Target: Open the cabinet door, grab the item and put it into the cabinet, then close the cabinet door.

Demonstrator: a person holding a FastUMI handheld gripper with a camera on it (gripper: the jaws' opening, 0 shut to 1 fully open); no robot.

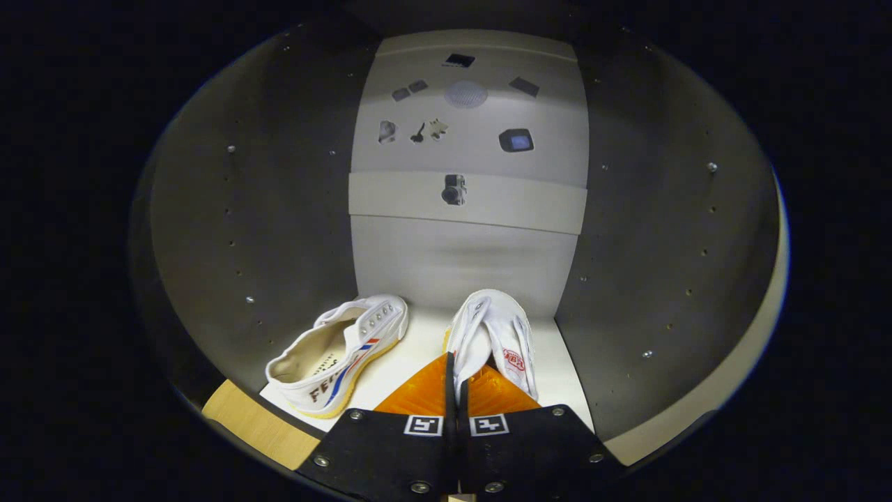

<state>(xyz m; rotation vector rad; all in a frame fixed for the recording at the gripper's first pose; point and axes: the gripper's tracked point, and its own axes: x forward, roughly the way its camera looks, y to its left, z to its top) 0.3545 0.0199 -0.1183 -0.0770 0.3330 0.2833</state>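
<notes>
Pinching the right shoe's [498, 335] heel edge, tongs [456, 366] clamped tight inside the cabinet [265, 209], second shoe [341, 352] sitting just left.

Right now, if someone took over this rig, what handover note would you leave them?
Tool: fingers closed on the heel edge of the right shoe, pinching the canvas between them.
Things: the right shoe sits on the cabinet floor, toe toward the back panel. The left shoe lies beside it, apart, angled toward the left wall.
Done: the cabinet door is open, and both shoes are inside.
Left: open the fingers to release the right shoe, back the tool out of the cabinet, then close the door. The door itself is out of sight from here, so find it before swinging.
</notes>
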